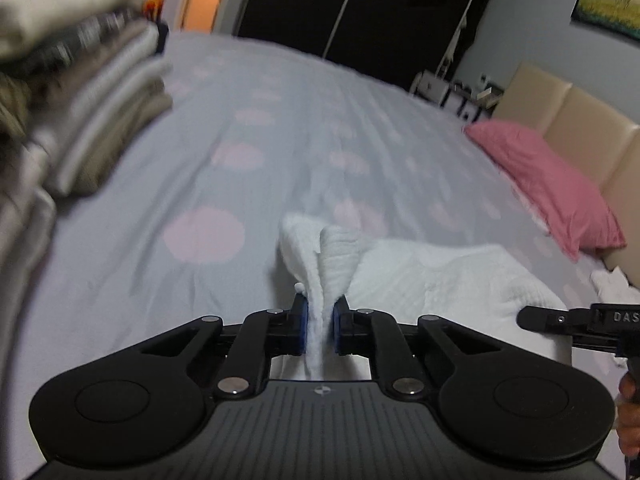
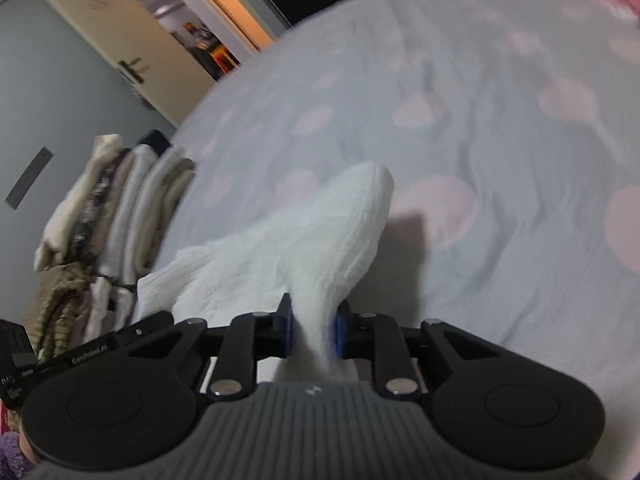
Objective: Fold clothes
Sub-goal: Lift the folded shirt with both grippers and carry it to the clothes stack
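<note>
A white textured cloth (image 1: 440, 276) lies on the bed. My left gripper (image 1: 320, 320) is shut on one corner of it, and the pinched fabric stands up in a fold (image 1: 320, 252) between the blue pads. My right gripper (image 2: 314, 328) is shut on another corner of the same white cloth (image 2: 304, 240), lifted above the bedsheet. The right gripper also shows at the right edge of the left wrist view (image 1: 580, 320). The left gripper's body shows at the lower left of the right wrist view (image 2: 80, 356).
The bed (image 1: 280, 128) has a light grey sheet with pink dots. A stack of folded clothes (image 1: 88, 100) sits at the left, also in the right wrist view (image 2: 112, 208). A pink pillow (image 1: 548, 184) lies by the beige headboard (image 1: 580, 120). A small white cloth (image 1: 612, 284) lies at far right.
</note>
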Available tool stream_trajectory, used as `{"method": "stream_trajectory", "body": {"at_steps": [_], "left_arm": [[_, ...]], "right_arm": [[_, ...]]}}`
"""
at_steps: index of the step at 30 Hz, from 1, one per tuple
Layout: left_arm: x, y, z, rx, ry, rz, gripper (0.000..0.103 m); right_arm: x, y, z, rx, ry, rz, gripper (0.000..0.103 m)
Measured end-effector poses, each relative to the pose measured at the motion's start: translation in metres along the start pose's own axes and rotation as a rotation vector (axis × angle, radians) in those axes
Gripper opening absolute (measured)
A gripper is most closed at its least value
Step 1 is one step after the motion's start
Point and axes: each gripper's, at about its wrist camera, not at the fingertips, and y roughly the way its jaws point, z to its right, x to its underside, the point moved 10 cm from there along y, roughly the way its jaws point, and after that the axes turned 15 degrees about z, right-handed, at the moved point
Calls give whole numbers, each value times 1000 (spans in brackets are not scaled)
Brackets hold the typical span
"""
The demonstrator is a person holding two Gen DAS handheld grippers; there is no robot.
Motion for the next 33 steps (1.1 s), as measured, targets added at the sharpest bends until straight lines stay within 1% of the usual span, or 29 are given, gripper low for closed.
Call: {"method": "stream_trajectory", "body": {"at_steps": [5, 9, 12, 15, 18, 20, 23, 27, 30, 33], "left_arm": [[-39, -60, 7, -12, -36, 149, 9], [-79, -119, 8, -15, -15, 292, 9], [-115, -164, 5, -21, 8, 394, 9], [-154, -211, -2, -38, 54, 482, 9], [-193, -261, -13, -67, 106, 559, 9], [-217, -289, -22, -92, 141, 594, 9], [-249, -331, -38, -142, 192, 625, 9], [-272, -365, -61, -210, 252, 620, 9], [-277, -368, -84, -271, 285, 578, 9], [-271, -353, -109, -319, 285, 513, 9]], "right_arm": [[-21, -53, -54, -75, -96, 117, 21], [-34, -100, -106, -155, -189, 213, 21], [-47, -128, -147, -223, -229, 269, 21], [-60, -153, -193, -308, -255, 315, 21], [-71, -171, -239, -394, -281, 343, 21], [-75, -179, -272, -453, -289, 345, 21], [-75, -187, -321, -534, -295, 339, 21], [-61, -179, -377, -621, -292, 318, 21], [-43, -161, -408, -665, -279, 276, 21], [-23, -134, -428, -678, -276, 230, 21]]}}
